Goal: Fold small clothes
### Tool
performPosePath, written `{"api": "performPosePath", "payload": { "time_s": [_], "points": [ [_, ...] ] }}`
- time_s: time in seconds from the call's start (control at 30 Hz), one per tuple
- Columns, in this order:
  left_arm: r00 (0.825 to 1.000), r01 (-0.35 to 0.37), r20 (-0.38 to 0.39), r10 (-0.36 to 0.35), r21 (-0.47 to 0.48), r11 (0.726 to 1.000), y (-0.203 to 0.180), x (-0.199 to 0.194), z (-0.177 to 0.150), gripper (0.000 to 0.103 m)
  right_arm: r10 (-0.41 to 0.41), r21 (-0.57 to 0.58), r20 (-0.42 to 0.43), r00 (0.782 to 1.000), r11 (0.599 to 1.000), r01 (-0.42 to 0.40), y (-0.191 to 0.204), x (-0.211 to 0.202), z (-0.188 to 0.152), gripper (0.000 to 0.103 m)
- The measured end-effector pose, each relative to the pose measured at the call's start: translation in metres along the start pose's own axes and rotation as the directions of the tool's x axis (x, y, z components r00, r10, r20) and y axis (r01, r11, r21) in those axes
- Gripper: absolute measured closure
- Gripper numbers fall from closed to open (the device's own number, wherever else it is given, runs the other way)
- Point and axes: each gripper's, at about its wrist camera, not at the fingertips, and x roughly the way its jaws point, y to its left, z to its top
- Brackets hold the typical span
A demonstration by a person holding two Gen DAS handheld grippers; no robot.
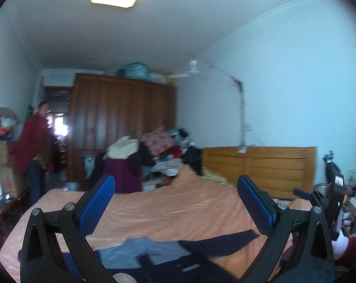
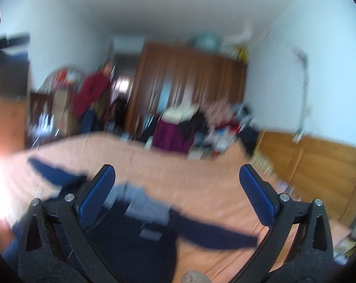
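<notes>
A dark navy garment (image 1: 215,243) with a grey-blue collar panel (image 1: 142,252) lies spread on the peach bedsheet (image 1: 178,210), one sleeve stretched to the right. My left gripper (image 1: 175,188) hangs open above it, blue pads wide apart, nothing between them. In the blurred right wrist view the same navy garment (image 2: 135,243) lies flat with both sleeves (image 2: 215,235) spread out. My right gripper (image 2: 178,179) is open above its collar (image 2: 140,202) and holds nothing. The other gripper's black body (image 1: 334,202) shows at the right edge of the left wrist view.
A heap of clothes (image 1: 159,155) is piled past the far side of the bed. A brown wardrobe (image 1: 121,120) stands behind it and a wooden headboard (image 1: 267,165) is at the right. A person in a red top (image 1: 33,141) stands at the far left.
</notes>
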Motion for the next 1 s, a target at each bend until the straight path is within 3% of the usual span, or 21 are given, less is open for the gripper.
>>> {"api": "performPosePath", "payload": {
  "time_s": [0.1, 0.17, 0.27, 0.33, 0.43, 0.5, 0.63, 0.7, 0.77, 0.83, 0.9, 0.93, 1.0],
  "points": [
    [0.993, -0.102, -0.065, 0.097, -0.075, 0.992, 0.042, 0.017, -0.040, 0.000, 0.071, 0.025, -0.176, 0.982, 0.997, -0.068, 0.014, 0.053, -0.040, 0.000],
    [0.980, -0.173, -0.118, 0.161, -0.100, 0.980, 0.064, 0.037, -0.077, 0.000, 0.114, 0.064, -0.289, 0.950, 0.993, -0.100, 0.023, 0.095, -0.075, 0.000],
    [0.941, -0.219, -0.295, 0.165, -0.159, 0.963, 0.090, 0.091, -0.144, 0.000, 0.148, 0.127, -0.423, 0.894, 0.986, -0.103, 0.036, 0.128, -0.123, 0.000],
    [0.901, -0.251, -0.398, 0.172, -0.156, 0.955, 0.109, 0.120, -0.189, 0.000, 0.157, 0.159, -0.510, 0.845, 0.983, -0.087, 0.042, 0.159, -0.158, 0.000],
    [0.824, -0.307, -0.538, 0.177, -0.163, 0.938, 0.136, 0.164, -0.263, 0.000, 0.131, 0.164, -0.597, 0.791, 0.986, -0.040, 0.045, 0.184, -0.185, 0.000],
    [0.770, -0.358, -0.607, 0.198, -0.154, 0.921, 0.150, 0.179, -0.311, 0.000, 0.106, 0.151, -0.644, 0.757, 0.989, -0.010, 0.044, 0.198, -0.200, 0.000],
    [0.644, -0.435, -0.737, 0.206, -0.132, 0.891, 0.172, 0.211, -0.393, 0.000, 0.105, 0.177, -0.720, 0.685, 0.984, 0.035, 0.039, 0.229, -0.227, 0.000],
    [0.561, -0.468, -0.798, 0.219, -0.088, 0.879, 0.179, 0.223, -0.428, 0.000, 0.104, 0.185, -0.735, 0.670, 0.981, 0.050, 0.040, 0.235, -0.234, 0.000],
    [0.517, -0.480, -0.836, 0.185, -0.105, 0.871, 0.186, 0.226, -0.456, 0.000, 0.100, 0.186, -0.737, 0.668, 0.981, 0.058, 0.041, 0.237, -0.241, 0.000],
    [0.457, -0.494, -0.871, 0.180, -0.080, 0.866, 0.188, 0.232, -0.476, 0.000, 0.100, 0.190, -0.735, 0.671, 0.980, 0.062, 0.040, 0.233, -0.243, 0.000],
    [0.433, -0.486, -0.876, 0.214, -0.027, 0.874, 0.179, 0.236, -0.479, 0.000, 0.107, 0.202, -0.733, 0.672, 0.977, 0.065, 0.040, 0.232, -0.247, 0.000],
    [0.431, -0.485, -0.875, 0.221, -0.019, 0.874, 0.176, 0.235, -0.481, 0.000, 0.114, 0.212, -0.734, 0.669, 0.975, 0.067, 0.039, 0.228, -0.247, 0.000],
    [0.446, -0.484, -0.871, 0.208, -0.039, 0.874, 0.175, 0.232, -0.482, 0.000, 0.126, 0.229, -0.734, 0.667, 0.971, 0.069, 0.036, 0.226, -0.248, 0.000]
  ]
}}
